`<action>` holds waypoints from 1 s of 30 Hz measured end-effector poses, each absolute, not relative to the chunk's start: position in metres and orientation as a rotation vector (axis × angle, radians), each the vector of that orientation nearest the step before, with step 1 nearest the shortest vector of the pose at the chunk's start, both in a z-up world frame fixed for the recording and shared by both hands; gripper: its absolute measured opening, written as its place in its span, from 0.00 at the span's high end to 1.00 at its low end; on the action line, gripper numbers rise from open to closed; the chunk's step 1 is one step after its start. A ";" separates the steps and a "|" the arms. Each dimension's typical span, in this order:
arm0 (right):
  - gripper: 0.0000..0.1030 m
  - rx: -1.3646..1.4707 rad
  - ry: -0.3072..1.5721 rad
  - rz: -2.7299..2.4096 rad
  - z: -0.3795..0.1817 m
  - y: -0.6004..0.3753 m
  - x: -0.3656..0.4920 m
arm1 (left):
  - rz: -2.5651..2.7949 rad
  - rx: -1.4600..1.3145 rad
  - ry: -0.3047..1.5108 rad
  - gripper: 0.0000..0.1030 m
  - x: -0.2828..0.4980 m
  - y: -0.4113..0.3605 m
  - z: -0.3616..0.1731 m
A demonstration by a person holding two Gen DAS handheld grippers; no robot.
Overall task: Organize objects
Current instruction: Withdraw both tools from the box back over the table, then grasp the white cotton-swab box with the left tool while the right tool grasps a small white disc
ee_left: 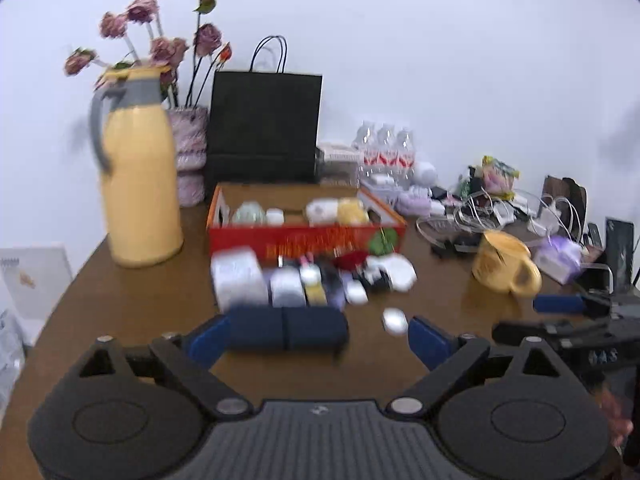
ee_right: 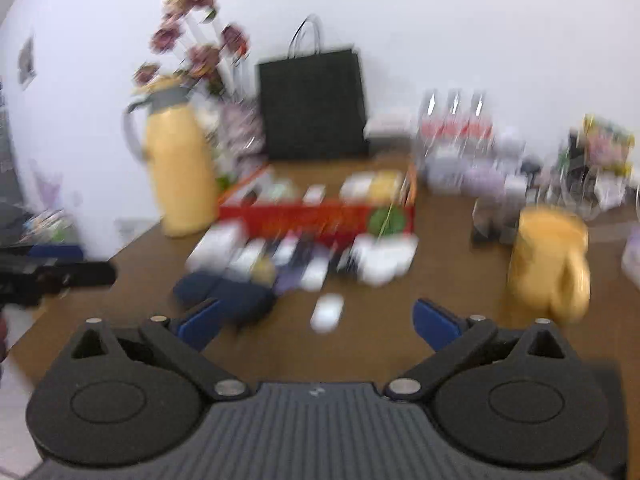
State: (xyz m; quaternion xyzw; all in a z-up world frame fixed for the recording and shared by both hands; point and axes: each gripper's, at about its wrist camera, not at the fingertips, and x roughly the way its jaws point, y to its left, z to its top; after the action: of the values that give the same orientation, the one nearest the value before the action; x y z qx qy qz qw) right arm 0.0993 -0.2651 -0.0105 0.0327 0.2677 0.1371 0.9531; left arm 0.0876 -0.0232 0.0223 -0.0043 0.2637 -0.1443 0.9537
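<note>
Left wrist view: the left gripper (ee_left: 318, 338) and right gripper (ee_right: 316, 322) are held apart, empty, above the table (ee_left: 140, 300); small items (ee_left: 304, 280) are lined before the red box (ee_left: 304, 236), presumably for sorting.

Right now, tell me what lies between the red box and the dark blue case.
A row of small items, blurred white boxes and bottles, lies between the red box and dark blue case; clearest in the left wrist view.

Looks like my home: cluttered brown tabletop (ee_left: 140, 300) by a white wall, yellow thermos (ee_left: 138, 184) and dried roses (ee_left: 160, 40) at 10 o'clock, mug (ee_left: 504, 268) at 3.
</note>
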 end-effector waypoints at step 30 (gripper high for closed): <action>0.35 0.016 0.598 0.259 -0.067 -0.226 0.228 | -0.106 -0.007 0.612 0.09 0.298 -0.003 -0.037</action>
State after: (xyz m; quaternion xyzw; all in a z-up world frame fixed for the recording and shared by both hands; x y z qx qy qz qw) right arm 0.2278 -0.2262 -0.0669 0.0080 0.2936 0.1273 0.9474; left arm 0.2983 -0.0031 -0.0368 -0.0036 0.3012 -0.0519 0.9521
